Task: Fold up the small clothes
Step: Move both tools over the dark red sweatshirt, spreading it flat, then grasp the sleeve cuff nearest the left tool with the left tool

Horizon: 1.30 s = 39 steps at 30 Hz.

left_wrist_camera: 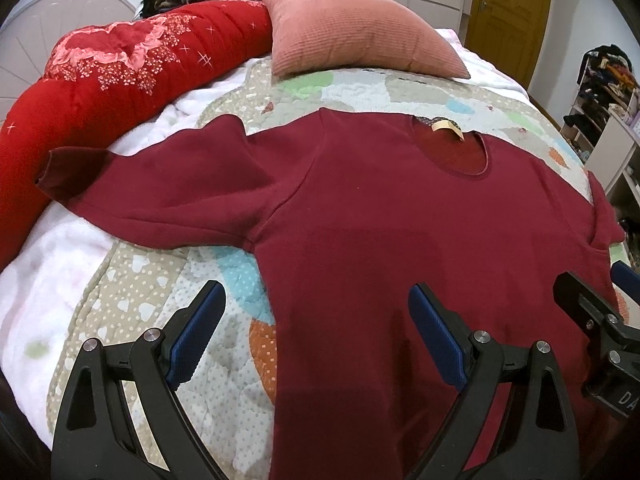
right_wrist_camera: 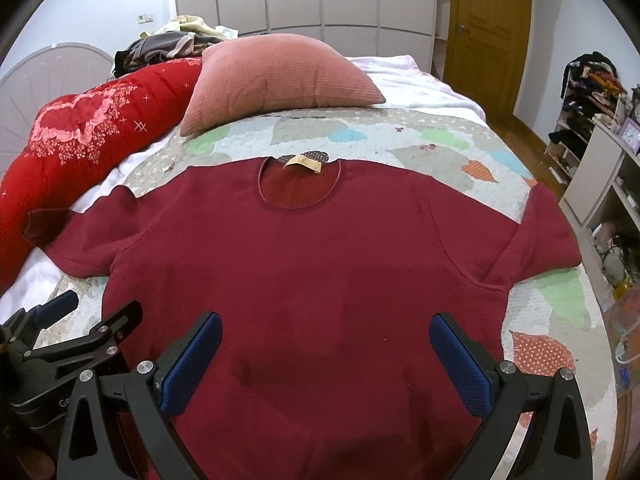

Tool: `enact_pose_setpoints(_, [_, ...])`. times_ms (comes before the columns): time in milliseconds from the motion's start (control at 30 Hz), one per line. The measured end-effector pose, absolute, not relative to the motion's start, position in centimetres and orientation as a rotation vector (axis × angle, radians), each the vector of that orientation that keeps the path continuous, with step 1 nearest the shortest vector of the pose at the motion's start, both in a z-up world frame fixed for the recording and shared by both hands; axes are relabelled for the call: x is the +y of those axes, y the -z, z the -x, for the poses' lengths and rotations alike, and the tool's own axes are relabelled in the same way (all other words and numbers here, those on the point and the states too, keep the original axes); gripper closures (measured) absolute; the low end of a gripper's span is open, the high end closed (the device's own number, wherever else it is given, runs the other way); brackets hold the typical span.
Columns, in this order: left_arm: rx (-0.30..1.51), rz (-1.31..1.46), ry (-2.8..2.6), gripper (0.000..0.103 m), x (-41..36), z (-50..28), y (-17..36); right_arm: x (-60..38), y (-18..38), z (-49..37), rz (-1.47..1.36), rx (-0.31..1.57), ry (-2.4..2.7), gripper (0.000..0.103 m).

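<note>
- While both grippers hang low over the near end of the bed, a dark red sweater lies flat and face-up on the patchwork quilt, neckline away from the grippers, hem toward them.
- Left gripper: jaws spread wide, nothing between them; left finger over bare quilt, right finger over the sweater body, so the sweater's left side edge runs between them.
- Right gripper: jaws wide too, holding nothing, both blue pads over the lower sweater body.
- Can't tell if either touches the fabric.
- Left sleeve stretches out ahead-left of the left gripper, cuff on the white blanket beside the red comforter.
- Right sleeve is folded short, ahead-right of the right gripper.
- Tan neck label sits at the collar, straight ahead.
- Pink pillow beyond the collar; clothes pile further back-left.
- Each gripper shows at the edge of the other's view, just beside it.
</note>
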State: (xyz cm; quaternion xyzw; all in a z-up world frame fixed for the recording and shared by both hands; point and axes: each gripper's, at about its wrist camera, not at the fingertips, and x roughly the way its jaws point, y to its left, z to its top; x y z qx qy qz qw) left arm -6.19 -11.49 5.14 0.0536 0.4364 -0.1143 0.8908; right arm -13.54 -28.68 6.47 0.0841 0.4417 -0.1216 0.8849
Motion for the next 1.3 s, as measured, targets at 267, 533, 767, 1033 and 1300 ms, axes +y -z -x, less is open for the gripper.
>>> enact_pose_setpoints(267, [0.913,-0.111,0.235,0.01,-11.5,5.8,-4.9,-28.4,-6.0,12.9,-0.169,0.928,0.247,0.0])
enact_pose_setpoints(533, [0.921,-0.107,0.233,0.01,-11.5,5.3,-4.6,-27.9,-5.6,12.2,-0.161,0.938,0.234,0.0])
enact_pose_setpoints(767, [0.927,-0.1,0.228,0.01,-11.3,5.1,-4.5,-27.8,-5.3,12.0,-0.165,0.946,0.234,0.0])
enact_pose_setpoints(1033, [0.926,-0.094,0.223,0.01,-10.9,5.0,-4.5,-27.7,-5.1,11.8,-0.162,0.951,0.231,0.0])
enact_pose_setpoints(1300, [0.93,-0.091,0.215,0.01,-10.5,4.8,-4.5,-27.2,-5.0,11.4,-0.158,0.957,0.221,0.0])
